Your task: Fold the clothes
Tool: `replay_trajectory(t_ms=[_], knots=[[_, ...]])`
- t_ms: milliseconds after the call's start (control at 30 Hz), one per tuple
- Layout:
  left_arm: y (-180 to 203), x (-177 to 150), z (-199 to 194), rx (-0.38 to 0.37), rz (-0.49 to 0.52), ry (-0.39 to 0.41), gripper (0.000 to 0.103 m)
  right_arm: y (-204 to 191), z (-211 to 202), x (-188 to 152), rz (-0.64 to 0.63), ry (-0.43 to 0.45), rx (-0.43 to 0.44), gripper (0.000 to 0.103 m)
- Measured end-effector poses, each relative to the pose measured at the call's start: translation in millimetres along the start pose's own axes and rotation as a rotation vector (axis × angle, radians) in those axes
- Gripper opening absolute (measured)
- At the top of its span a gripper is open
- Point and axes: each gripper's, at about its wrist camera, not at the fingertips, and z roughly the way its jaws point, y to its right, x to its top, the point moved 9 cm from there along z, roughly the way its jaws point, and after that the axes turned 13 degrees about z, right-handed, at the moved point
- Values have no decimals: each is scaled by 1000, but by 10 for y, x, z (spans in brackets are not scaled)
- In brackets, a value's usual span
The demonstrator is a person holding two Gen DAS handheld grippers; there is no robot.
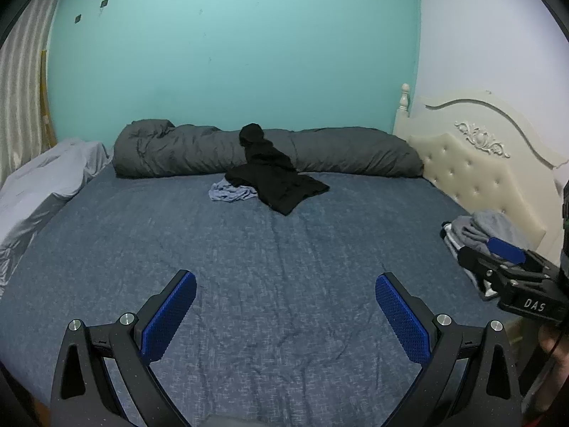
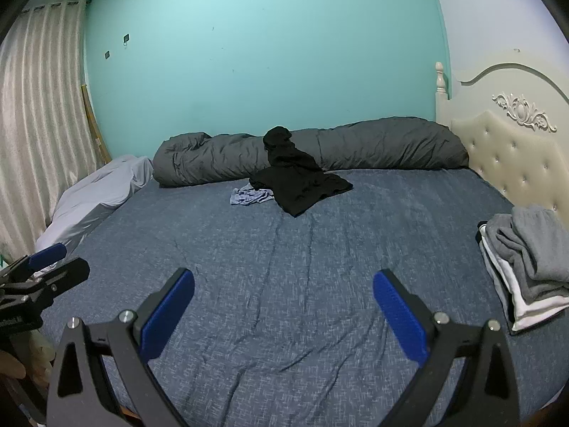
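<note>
Left wrist view looks down a wide bed (image 1: 284,284) with a blue cover. The left claw (image 1: 284,295) hangs over the near part of the bed with its two blue pads spread wide and nothing between them. The right claw (image 2: 283,293) is the same in its own view, wide apart and empty. The clothes still to fold lie far off, in the middle of the bed: a black garment (image 1: 281,185) spread in a messy heap, with one part draped up over a long rolled grey quilt (image 1: 355,156) at the far edge. A small crumpled light blue cloth (image 1: 233,192) sits just left of the black garment, touching it. At the right side, close to the cream padded headboard (image 2: 515,156), is a neat pile of folded clothes (image 2: 526,263), grey on top and white with dark edges under it. A pale grey sheet (image 2: 96,192) is bunched at the far left of the bed, beside a striped curtain (image 2: 35,124). Behind it all is a green wall (image 1: 231,53). Only bare, wrinkled cover lies between the claws and the black garment. Each claw shows at the edge of the other's view.
</note>
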Motion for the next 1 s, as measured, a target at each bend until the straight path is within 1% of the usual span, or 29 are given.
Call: replay_trajectory(t_ms=[200,233,333,500,1000], knots=[[-34,2,-34,-11,-12,19,103,6,-11,15,-1,-9,-2,101],[-47,6,-31,-10,-12,16,103,7,-13,18,-1,-11,-2,101],[70,20,-60,10,12,14,103,10,-17,22,-2,-15,-3,101],[60,-6,65,7,6,-2,103,43,-27,14,3,-15,-4,101],[61,37,40,5,6,-4,103,48,-5,26,8,-18,-6,101]])
